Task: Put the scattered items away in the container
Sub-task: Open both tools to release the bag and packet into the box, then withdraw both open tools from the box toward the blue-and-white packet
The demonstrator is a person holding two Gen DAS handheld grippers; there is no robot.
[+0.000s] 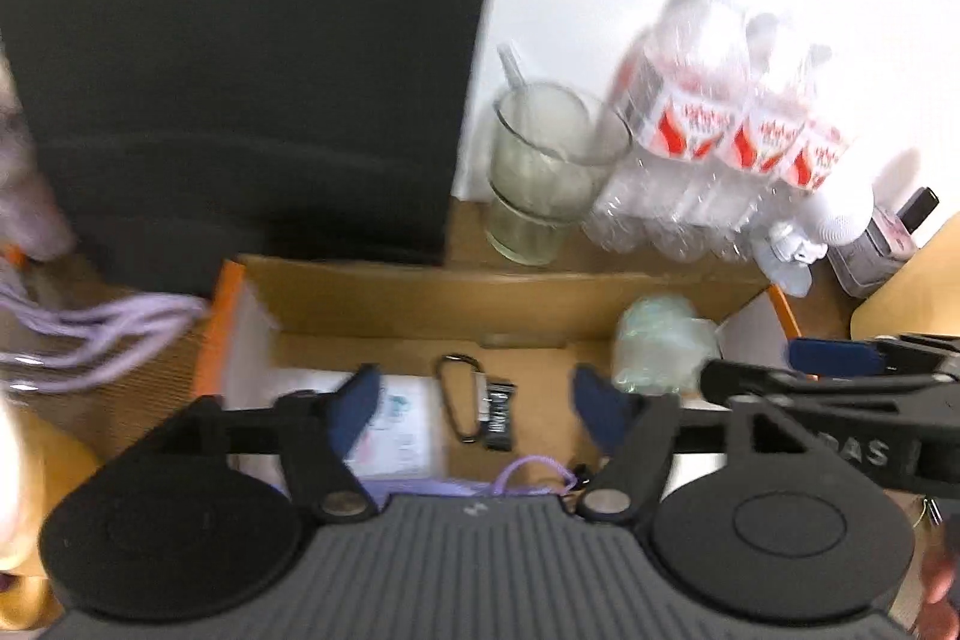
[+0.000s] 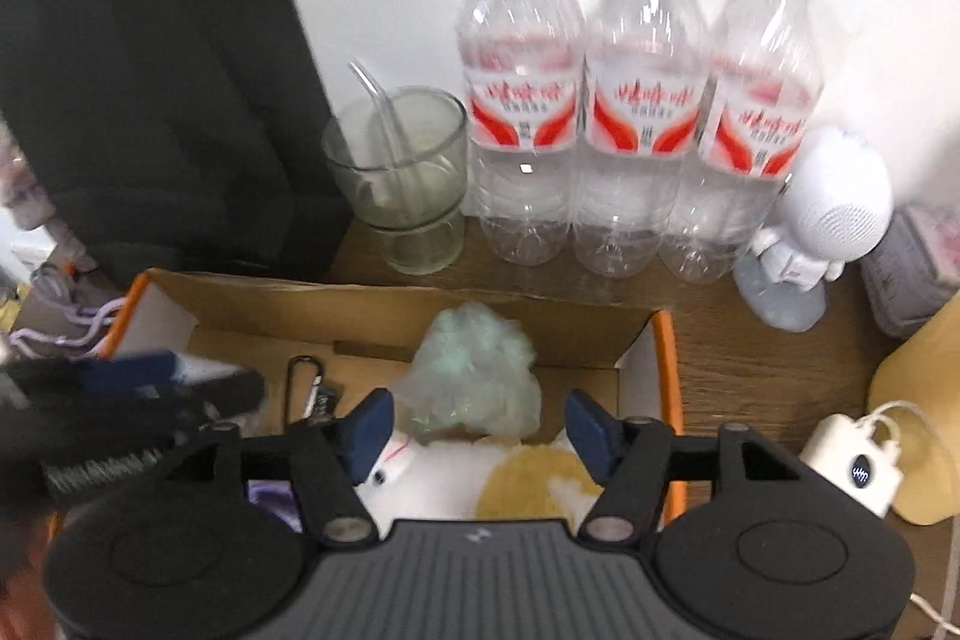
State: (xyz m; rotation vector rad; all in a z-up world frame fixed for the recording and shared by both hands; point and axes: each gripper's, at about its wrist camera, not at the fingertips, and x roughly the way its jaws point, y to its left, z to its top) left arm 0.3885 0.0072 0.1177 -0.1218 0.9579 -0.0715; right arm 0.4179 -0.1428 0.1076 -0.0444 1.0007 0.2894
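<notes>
Box [image 1: 384, 301] with carabiner [image 1: 459, 403], bag [image 1: 660, 349]

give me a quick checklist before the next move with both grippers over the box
1. Left gripper open, nothing between its fingers: ok.
2. Right gripper open, not pressing on the plush toy below: ok.
3. Carabiner and crumpled bag inside the cardboard box: ok.
4. Purple cord inside the box: not ok, it lies outside the box's left edge.
5. Plush toy fully inside: cannot tell.

Home desk, water bottles [image 2: 636, 100], glass [image 2: 402, 178], charger [image 2: 852, 466]
</notes>
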